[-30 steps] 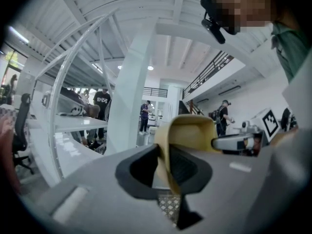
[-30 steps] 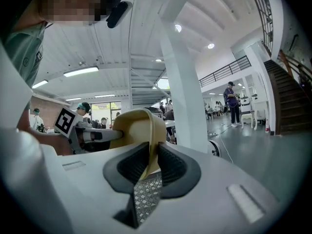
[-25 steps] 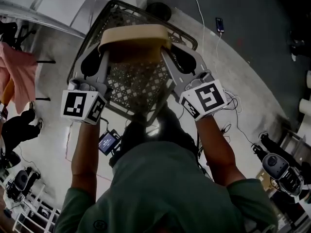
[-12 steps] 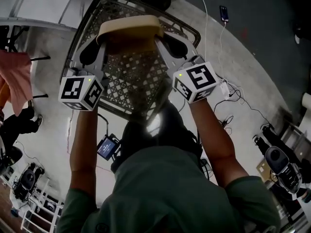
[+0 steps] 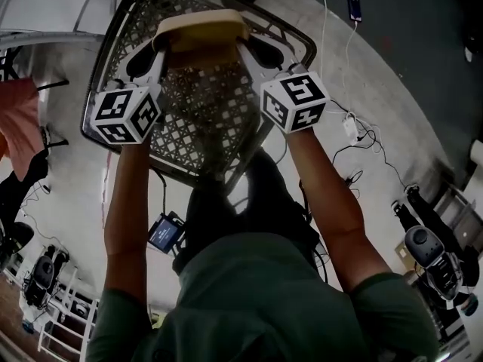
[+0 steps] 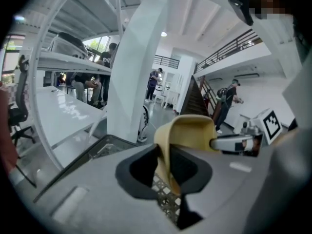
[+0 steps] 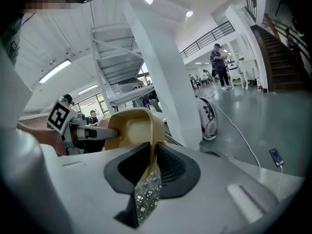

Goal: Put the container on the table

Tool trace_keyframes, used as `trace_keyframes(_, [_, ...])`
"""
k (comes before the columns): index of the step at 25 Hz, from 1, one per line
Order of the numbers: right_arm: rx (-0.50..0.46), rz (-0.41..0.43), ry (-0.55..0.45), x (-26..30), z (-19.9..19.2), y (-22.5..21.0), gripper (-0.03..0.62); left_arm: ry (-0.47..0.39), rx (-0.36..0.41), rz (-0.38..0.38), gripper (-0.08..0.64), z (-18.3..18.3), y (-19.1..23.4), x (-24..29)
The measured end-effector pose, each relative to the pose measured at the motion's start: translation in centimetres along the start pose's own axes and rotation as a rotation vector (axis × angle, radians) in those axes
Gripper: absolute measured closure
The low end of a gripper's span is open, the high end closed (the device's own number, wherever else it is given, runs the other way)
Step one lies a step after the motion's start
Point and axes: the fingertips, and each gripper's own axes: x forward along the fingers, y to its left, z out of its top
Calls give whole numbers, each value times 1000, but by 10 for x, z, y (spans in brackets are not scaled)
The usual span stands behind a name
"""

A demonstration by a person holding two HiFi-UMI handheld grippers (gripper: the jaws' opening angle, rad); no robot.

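Observation:
A tan plastic container [image 5: 202, 32] hangs over a black lattice-top table [image 5: 204, 119], held by its rim from both sides. My left gripper [image 5: 160, 49] is shut on the left rim, and the thin wall is pinched between its dark pads [image 6: 165, 167]. My right gripper [image 5: 245, 47] is shut on the right rim [image 7: 151, 167]. In the left gripper view the container [image 6: 187, 135] curves ahead with the right gripper's finger [image 6: 234, 143] beyond it. The right gripper view shows the container [image 7: 131, 128] and the left gripper's finger [image 7: 92, 132]. Whether the container's base touches the table cannot be told.
The table's raised black rim [image 5: 298, 40] runs around the mesh. On the floor lie a phone [image 5: 355, 7], cables [image 5: 351, 130] and a small screen device [image 5: 164, 234]. A white pillar [image 6: 136, 72], a white bench [image 6: 58, 111] and a wheeled unit [image 7: 208, 116] stand beyond.
Both grippers have carried the container down and forward over the mesh table; it sits higher in the head view, and the marker cubes have turned more upward.

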Motion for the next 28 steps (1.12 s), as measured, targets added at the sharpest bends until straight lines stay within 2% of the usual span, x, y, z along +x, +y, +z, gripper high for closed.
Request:
trace_keyframes(13, [81,2,121,65,-67,-46,541,126,-63,48,514,-71,46,64])
trace_keyframes(28, [127,-18,225,100,-109,-63,541,207,-112,55,515,-116,72,92])
